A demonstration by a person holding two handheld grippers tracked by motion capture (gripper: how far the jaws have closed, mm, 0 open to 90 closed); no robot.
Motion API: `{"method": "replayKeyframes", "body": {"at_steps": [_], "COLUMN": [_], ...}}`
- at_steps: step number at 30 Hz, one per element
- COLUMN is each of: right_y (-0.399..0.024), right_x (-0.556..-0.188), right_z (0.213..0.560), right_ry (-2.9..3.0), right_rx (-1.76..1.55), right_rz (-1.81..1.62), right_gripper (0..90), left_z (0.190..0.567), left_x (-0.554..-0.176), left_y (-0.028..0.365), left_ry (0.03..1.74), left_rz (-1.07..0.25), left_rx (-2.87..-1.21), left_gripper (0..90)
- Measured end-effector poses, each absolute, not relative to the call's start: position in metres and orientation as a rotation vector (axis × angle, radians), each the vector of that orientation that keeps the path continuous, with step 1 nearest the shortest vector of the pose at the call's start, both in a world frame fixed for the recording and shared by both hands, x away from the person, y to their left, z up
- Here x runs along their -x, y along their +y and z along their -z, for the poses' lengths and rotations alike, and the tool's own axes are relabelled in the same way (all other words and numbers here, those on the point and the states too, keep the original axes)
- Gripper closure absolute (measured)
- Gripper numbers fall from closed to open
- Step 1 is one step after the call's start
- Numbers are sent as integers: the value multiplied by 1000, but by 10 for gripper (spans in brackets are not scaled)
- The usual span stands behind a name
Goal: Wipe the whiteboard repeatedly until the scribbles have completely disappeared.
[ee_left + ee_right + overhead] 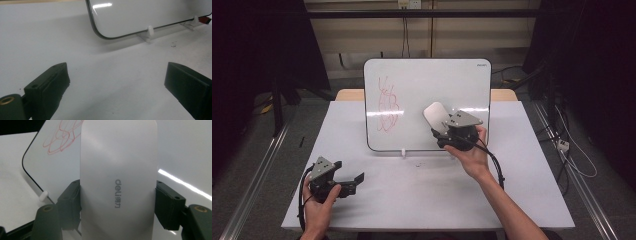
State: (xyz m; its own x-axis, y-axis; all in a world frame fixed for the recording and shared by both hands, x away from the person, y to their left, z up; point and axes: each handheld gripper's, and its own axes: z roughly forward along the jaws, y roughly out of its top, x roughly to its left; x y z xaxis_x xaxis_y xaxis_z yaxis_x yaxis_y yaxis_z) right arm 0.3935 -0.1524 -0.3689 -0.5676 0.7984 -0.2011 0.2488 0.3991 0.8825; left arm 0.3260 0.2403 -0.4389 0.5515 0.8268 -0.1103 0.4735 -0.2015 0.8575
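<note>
At the middle of the whiteboard [427, 102], the right gripper [443, 119] holds a white deli board eraser [435, 114], its jaws clamped on the eraser's two long sides. The red scribble [387, 104] lies toward nine o'clock from the eraser, near but untouched. The left gripper [348, 179] rests on the table [532, 165] at about seven o'clock from the board, jaws wide apart on nothing. The board stands on small clear feet [149, 32], so a hard wipe could push it backward or tip it, since nothing steadies it. The smooth eraser could also twist in the grip.
</note>
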Motion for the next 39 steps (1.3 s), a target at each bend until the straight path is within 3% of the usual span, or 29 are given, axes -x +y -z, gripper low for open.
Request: {"method": "replayKeyframes", "body": {"at_steps": [39], "right_y": [-64], "right_x": [-450], "right_z": [318], "right_ry": [2018], "right_rx": [-663], "right_rz": [-1040], "right_gripper": [316], "left_z": [441], "left_x": [-326], "left_y": [240], "left_ry": [1067], "left_rz": [-461], "left_rx": [-1886], "left_gripper": [55]}}
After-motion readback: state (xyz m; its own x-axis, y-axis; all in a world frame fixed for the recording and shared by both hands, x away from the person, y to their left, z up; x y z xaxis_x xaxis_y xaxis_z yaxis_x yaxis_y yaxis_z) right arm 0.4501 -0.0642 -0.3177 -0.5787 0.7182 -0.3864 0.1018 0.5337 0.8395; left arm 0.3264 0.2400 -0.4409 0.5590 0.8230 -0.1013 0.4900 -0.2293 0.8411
